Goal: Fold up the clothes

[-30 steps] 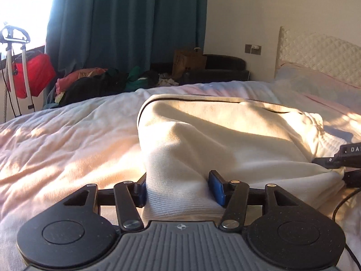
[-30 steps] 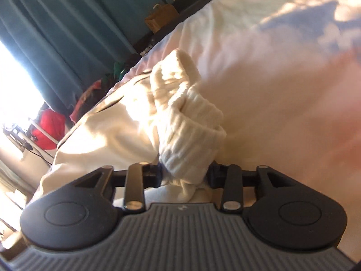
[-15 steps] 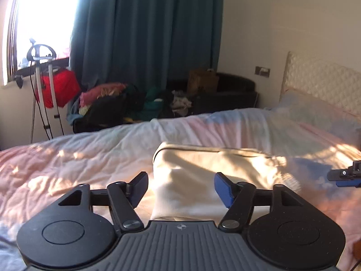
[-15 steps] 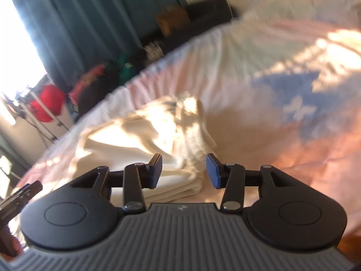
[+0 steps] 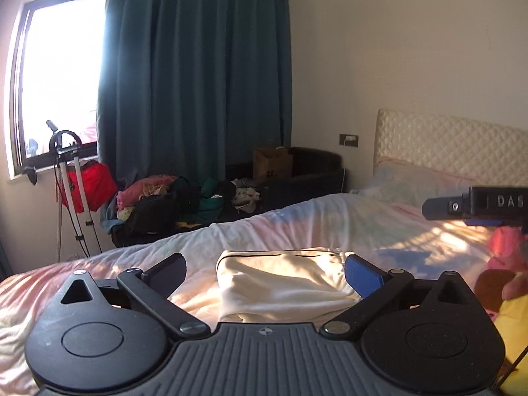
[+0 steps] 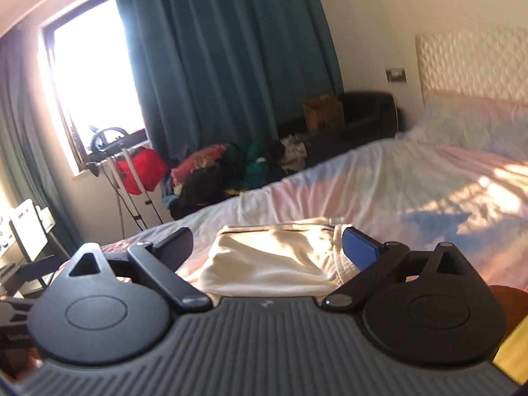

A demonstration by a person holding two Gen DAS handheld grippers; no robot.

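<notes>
- sunlit bedding (image 5: 297,231) is seen from the left wrist, with a folded cream garment (image 5: 283,283) laid on it; the left gripper (image 5: 264,272) is held above with jaws just spread wide, nothing between them.
- teal curtain (image 6: 224,66) is seen far left from the right wrist; the right gripper (image 6: 267,247) has just been opened, apart and empty, above the garment (image 6: 270,260).

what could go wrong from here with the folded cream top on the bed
1. The folded cream top lies on a soft, wrinkled duvet; its loose right edge might slump open.
2. Both the left gripper and right gripper, jaws just opened wide and empty, sit close together and might bump if they return.
</notes>
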